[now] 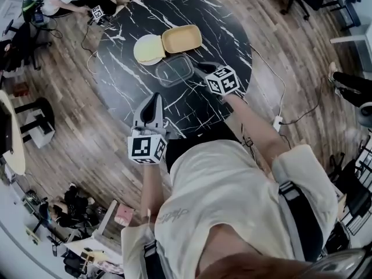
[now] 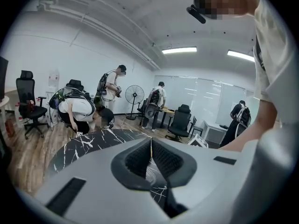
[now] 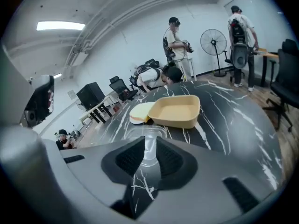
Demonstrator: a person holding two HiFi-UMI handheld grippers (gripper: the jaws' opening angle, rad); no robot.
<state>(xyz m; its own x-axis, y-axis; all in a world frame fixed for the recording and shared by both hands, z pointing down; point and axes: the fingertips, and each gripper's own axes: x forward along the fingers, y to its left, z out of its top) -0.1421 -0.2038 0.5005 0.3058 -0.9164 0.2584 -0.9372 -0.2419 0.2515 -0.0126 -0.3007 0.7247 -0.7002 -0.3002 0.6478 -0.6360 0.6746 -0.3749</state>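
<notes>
Clearly the right gripper (image 3: 150,148) pinches the clear lid (image 1: 173,71) by its rim; it looks light, slippery, bendy. The left gripper (image 2: 151,144) is closed, empty.

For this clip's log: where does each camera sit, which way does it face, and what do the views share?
Head view: on the person's head, looking steeply down at the black marble table; shows the shirt, both forearms, the left gripper and the right gripper.
Left gripper view: on the left gripper, looking along its shut fingers across the table into the room; the person's arm shows at right.
Right gripper view: on the right gripper, fingers closed on the clear tray, facing the yellow container and the cream lid.
Shared: head and right gripper views both show tray, container, lid.
</notes>
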